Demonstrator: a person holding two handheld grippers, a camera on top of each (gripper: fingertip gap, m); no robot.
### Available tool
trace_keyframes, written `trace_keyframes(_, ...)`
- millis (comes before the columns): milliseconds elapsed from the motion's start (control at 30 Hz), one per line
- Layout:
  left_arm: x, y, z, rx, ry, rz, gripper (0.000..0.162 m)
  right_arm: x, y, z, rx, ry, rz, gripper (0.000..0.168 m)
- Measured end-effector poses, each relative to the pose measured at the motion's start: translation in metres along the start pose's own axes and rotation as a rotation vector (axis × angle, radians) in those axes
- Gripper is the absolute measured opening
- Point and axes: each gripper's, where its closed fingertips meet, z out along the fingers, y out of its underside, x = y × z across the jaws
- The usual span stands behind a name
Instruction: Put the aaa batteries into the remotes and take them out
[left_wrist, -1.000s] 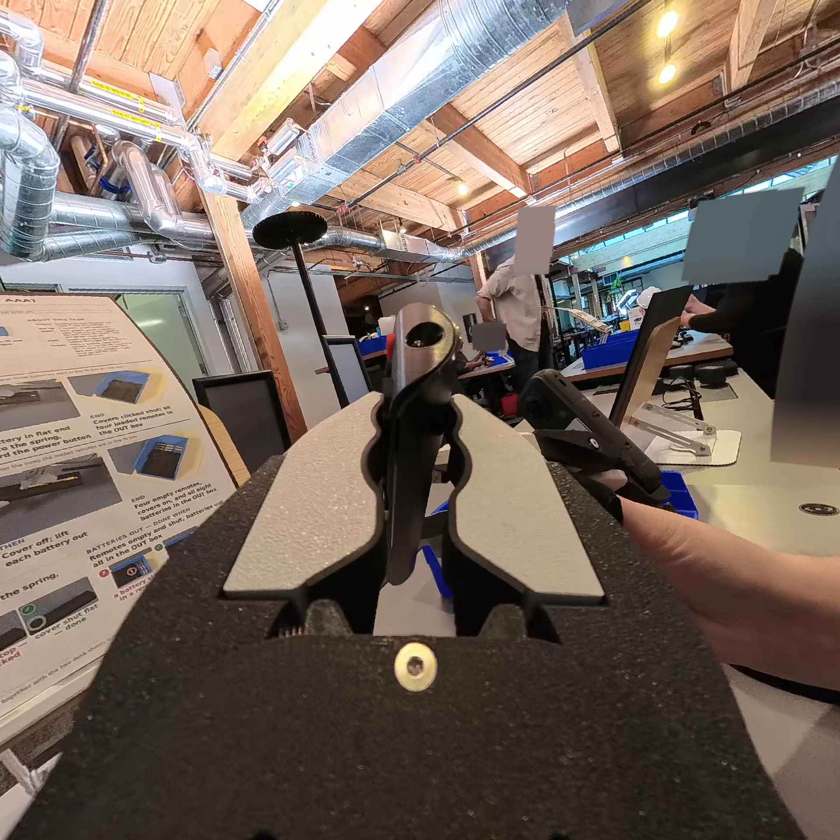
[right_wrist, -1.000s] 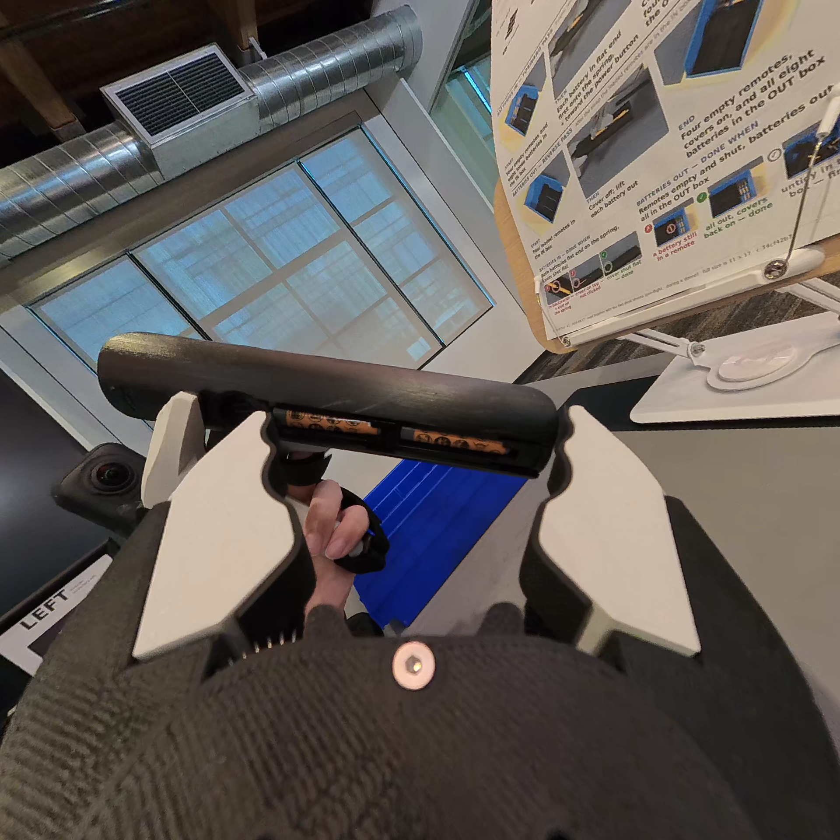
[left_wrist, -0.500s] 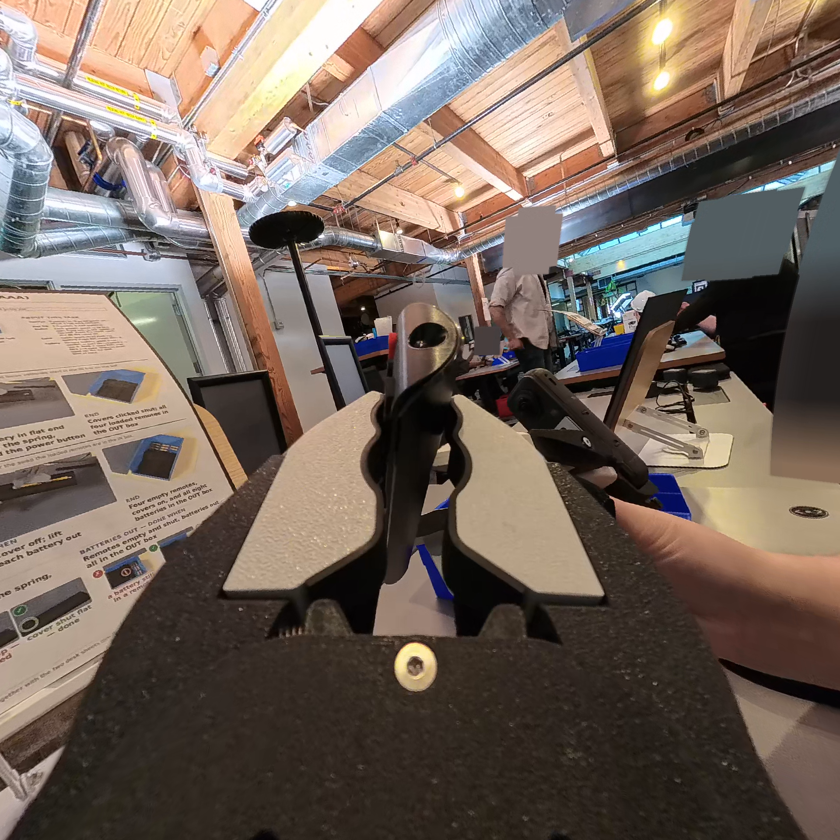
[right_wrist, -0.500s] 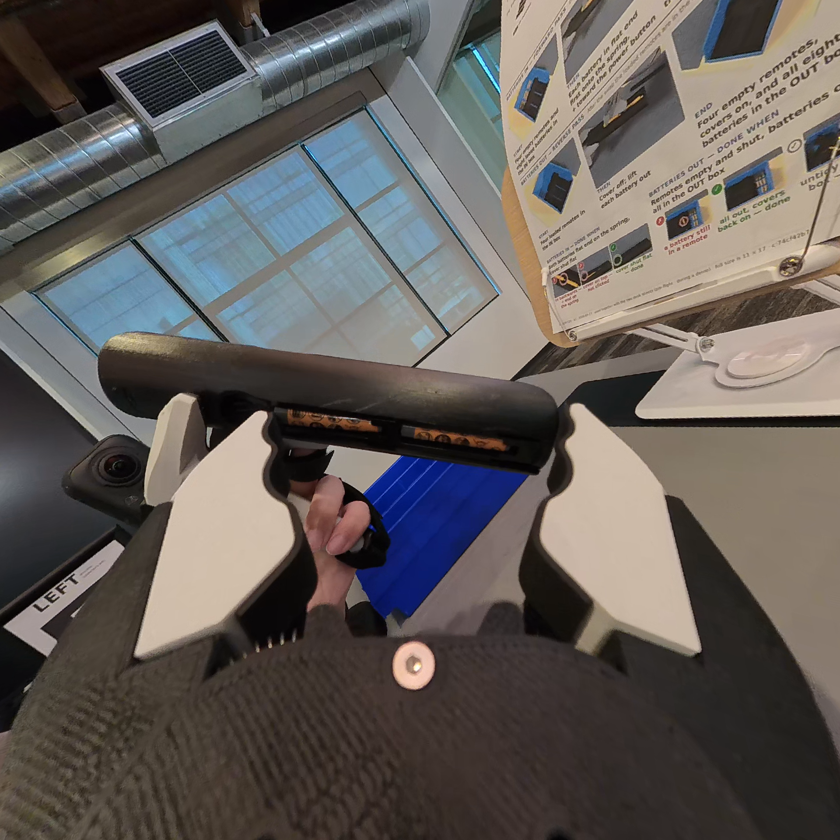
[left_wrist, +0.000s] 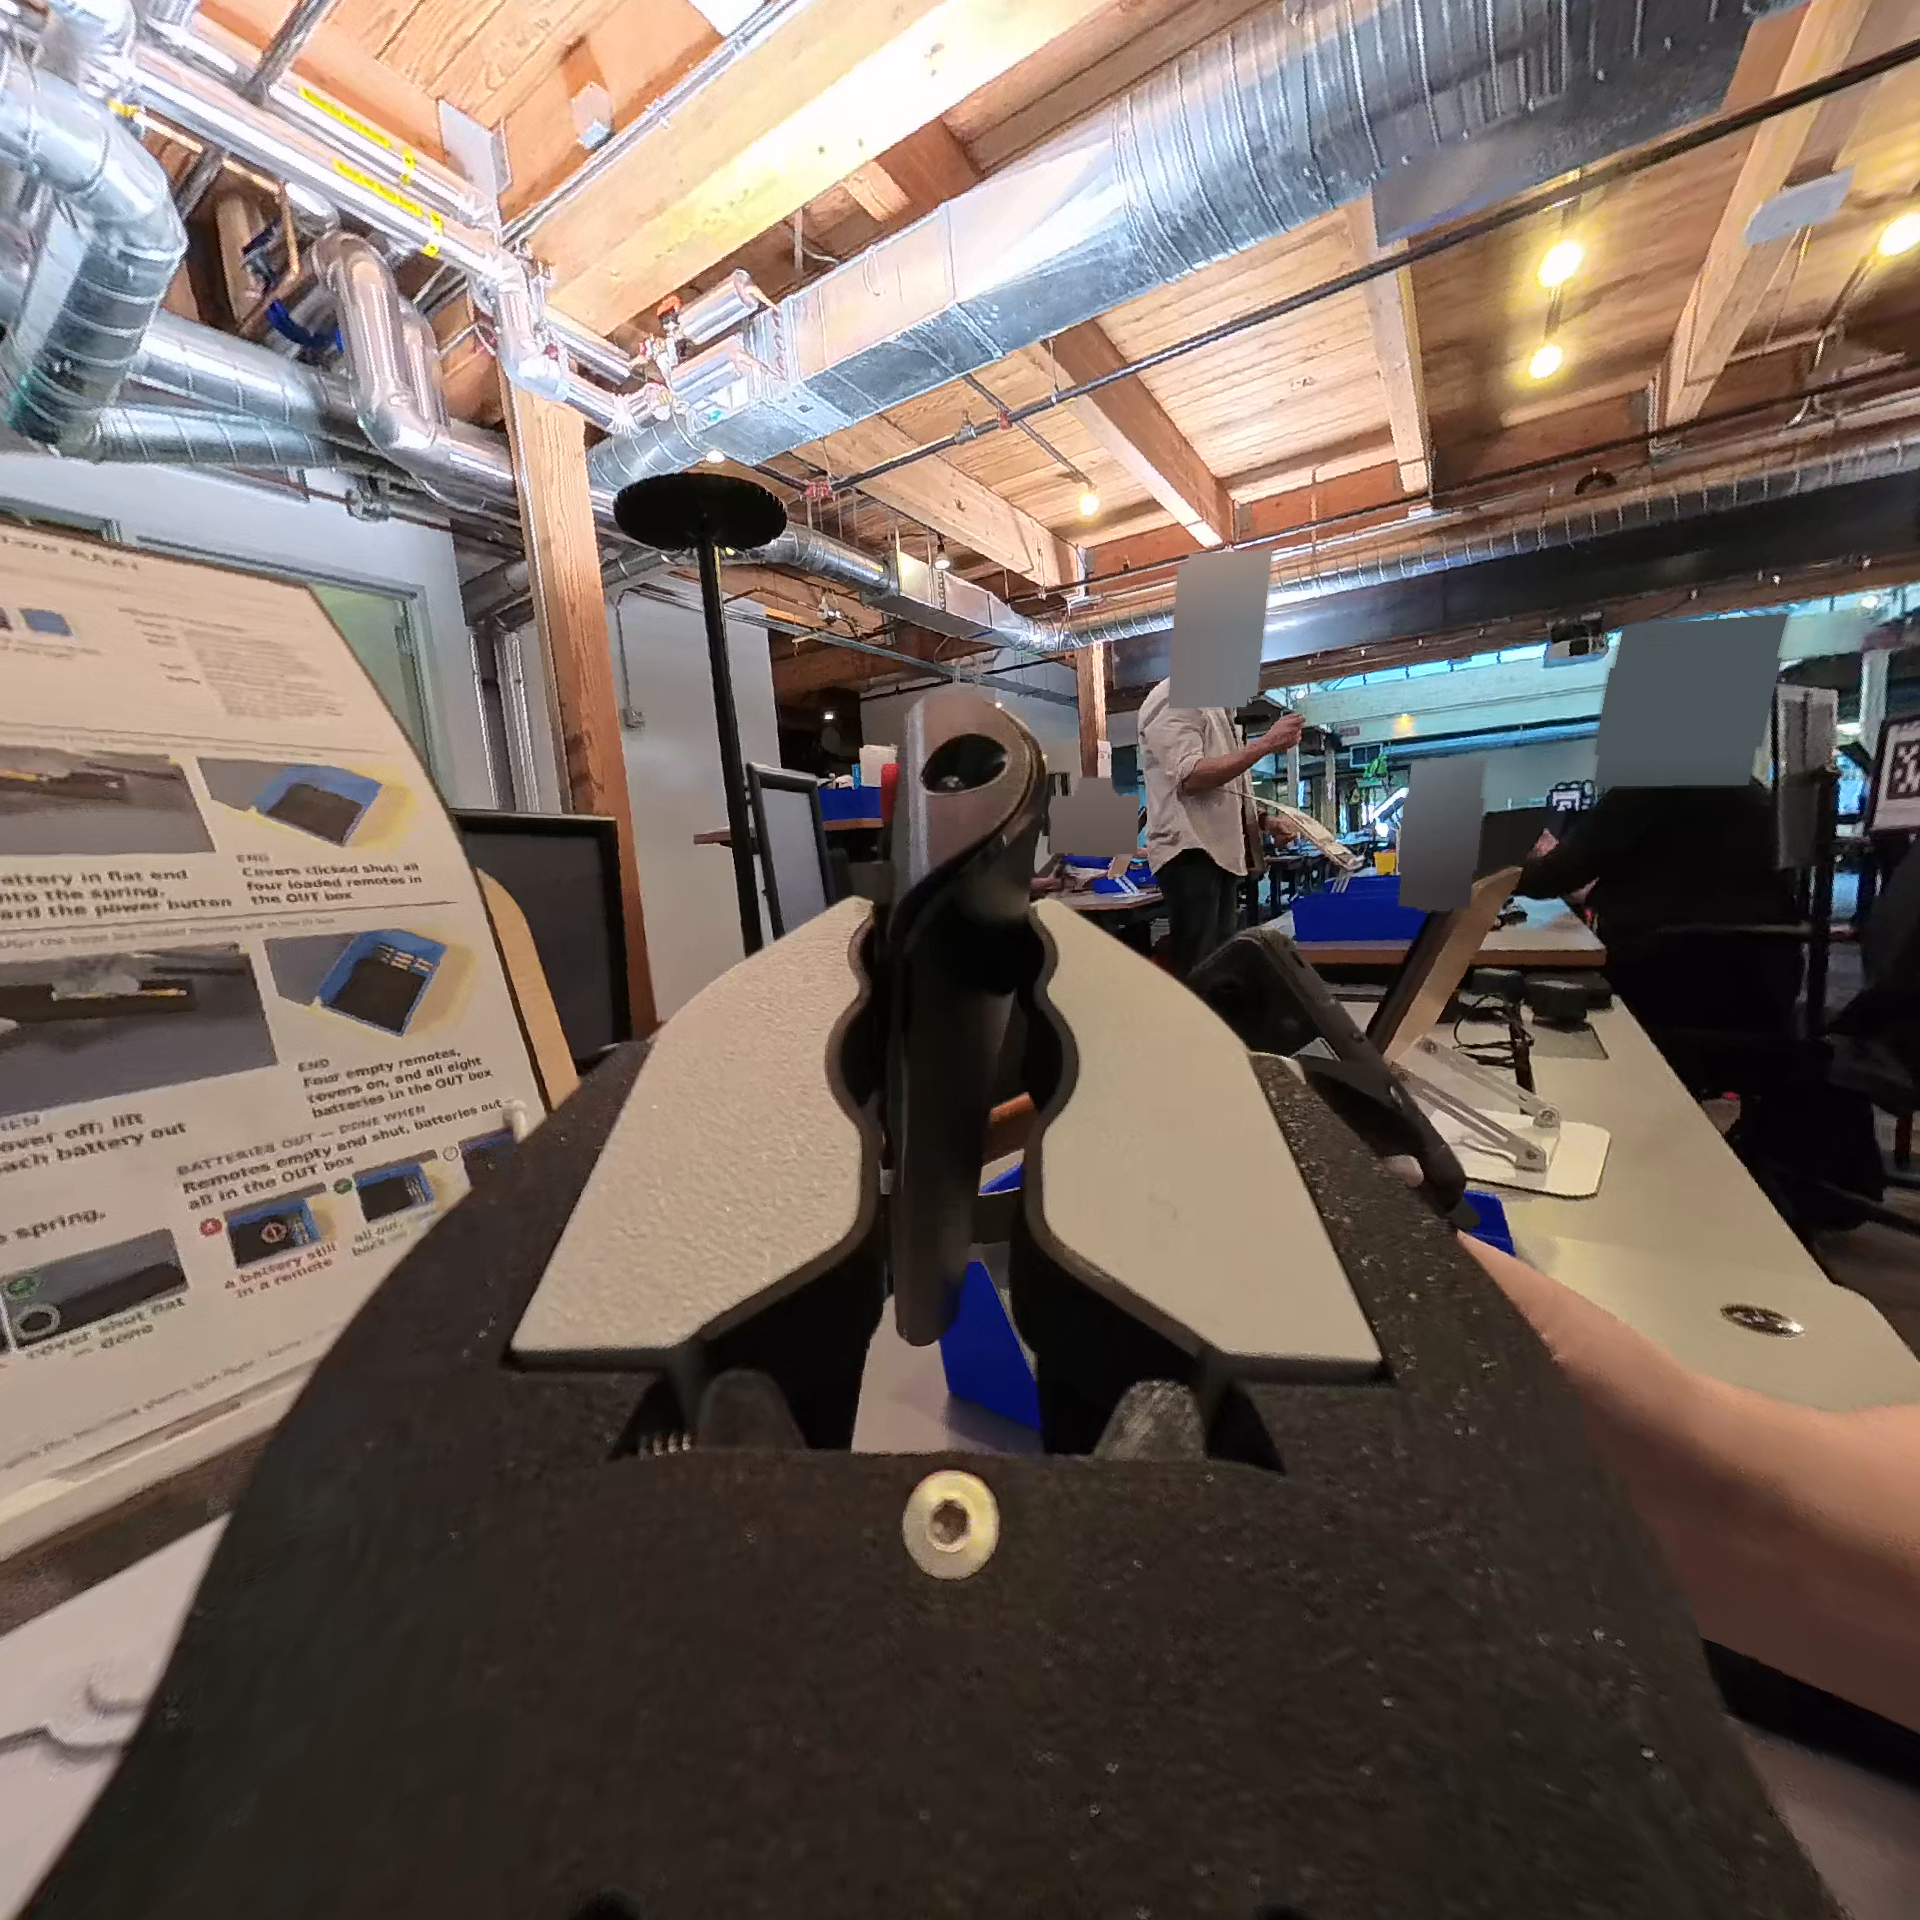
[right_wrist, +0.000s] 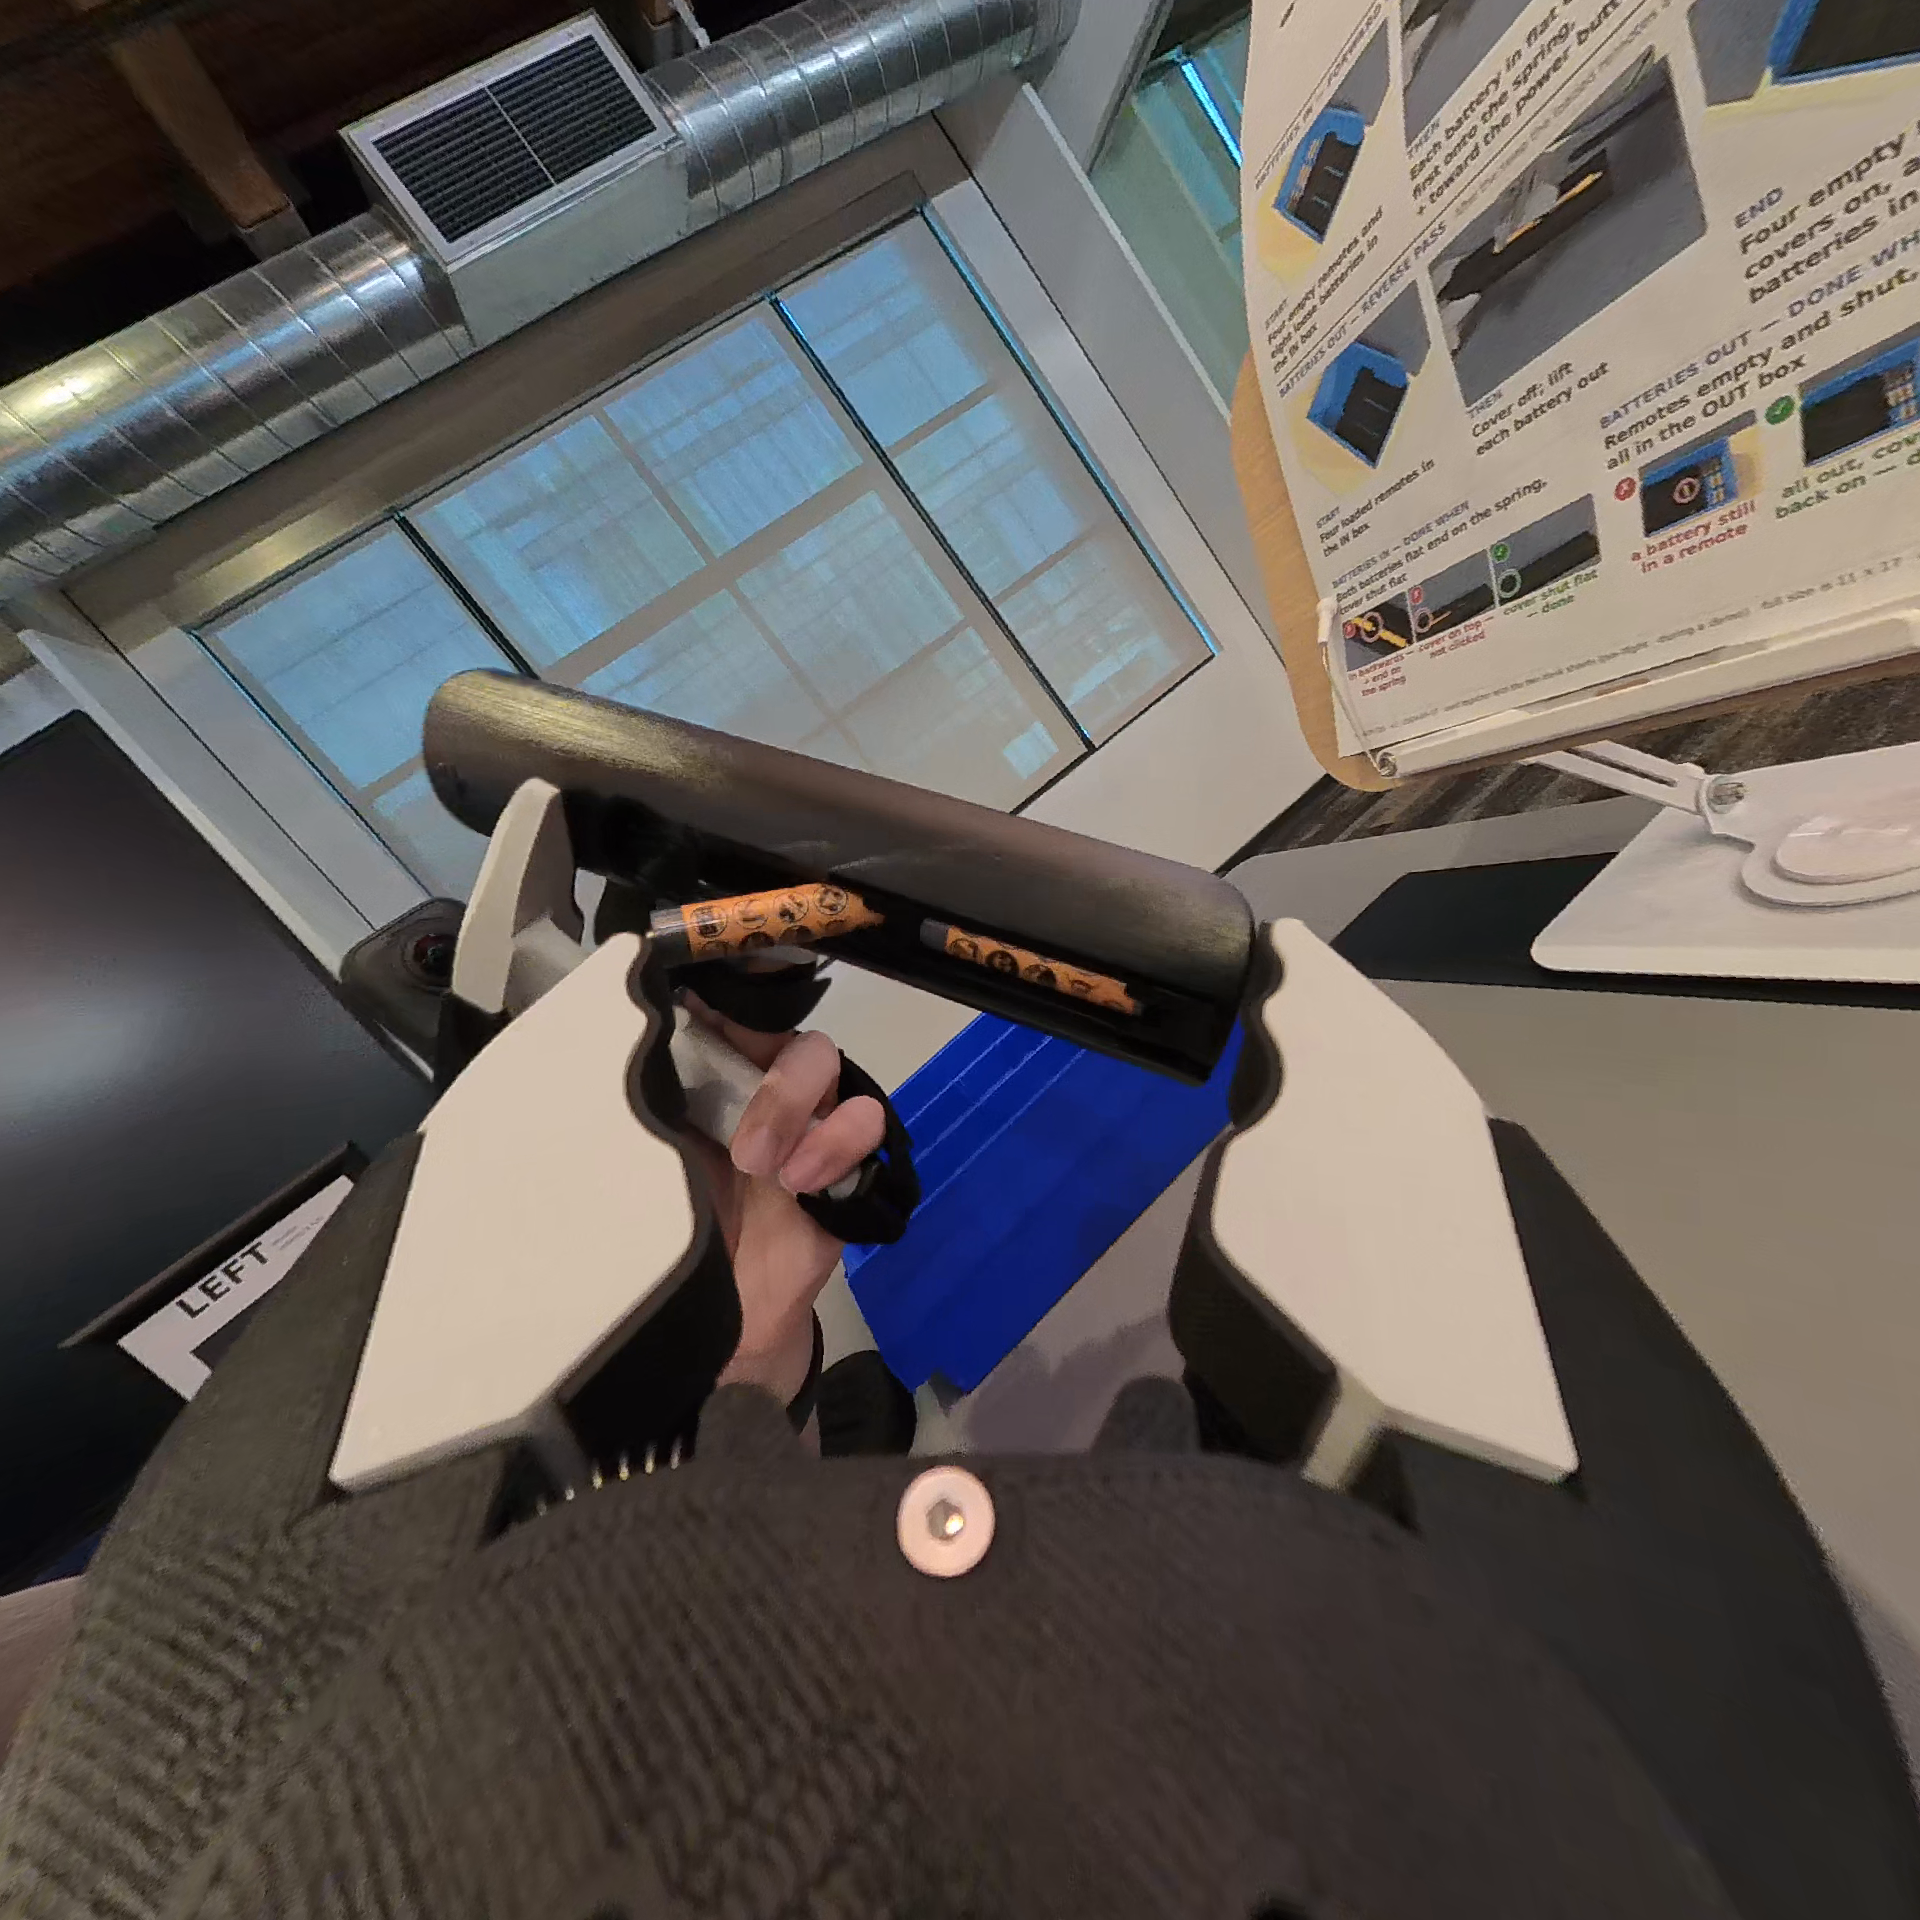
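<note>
Remotes I hold: one remote (right_wrist: 831, 831)
Batteries I see in it: two, one battery (right_wrist: 769, 920) tipping out, other battery (right_wrist: 1029, 971) seated
Blue bins below me: one blue bin (right_wrist: 997, 1195)
Instruction sheets: one instruction sheet (right_wrist: 1579, 343)

Both cameras sit just behind their own fingers and tilt upward. The left wrist view faces across the room toward the ceiling ducts (left_wrist: 1039, 208). The right wrist view faces the window (right_wrist: 675, 551). Both show the remote (left_wrist: 951, 997) (right_wrist: 831, 831), very close, and the instruction sheet (left_wrist: 208, 987) (right_wrist: 1558, 364).
</note>
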Motion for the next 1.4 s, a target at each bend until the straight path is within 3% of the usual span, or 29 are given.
trace_keyframes(333,-0.034,0.051,0.005,-0.168,-0.079,-0.089,0.024,0.051,0.027,0.004,-0.069,0.006,0.207,0.105)
trace_keyframes(600,-0.061,0.077,0.0,-0.267,-0.149,-0.152,0.023,0.08,0.044,0.001,-0.119,0.026,0.32,0.091)
trace_keyframes(767,-0.068,0.107,-0.003,-0.377,-0.184,-0.191,0.024,0.098,0.069,-0.001,-0.21,0.058,0.478,0.093)
trace_keyframes(1033,-0.072,0.123,-0.005,-0.45,-0.183,-0.204,0.023,0.104,0.081,-0.005,-0.287,0.071,0.526,0.092)
trace_keyframes(1100,-0.071,0.129,-0.006,-0.502,-0.192,-0.1,0.024,0.098,0.077,-0.006,-0.289,0.021,0.507,0.046)
trace_keyframes(1400,-0.056,0.136,-0.003,-0.545,-0.146,-0.047,0.024,0.088,0.073,-0.002,-0.233,-0.079,0.629,0.046)
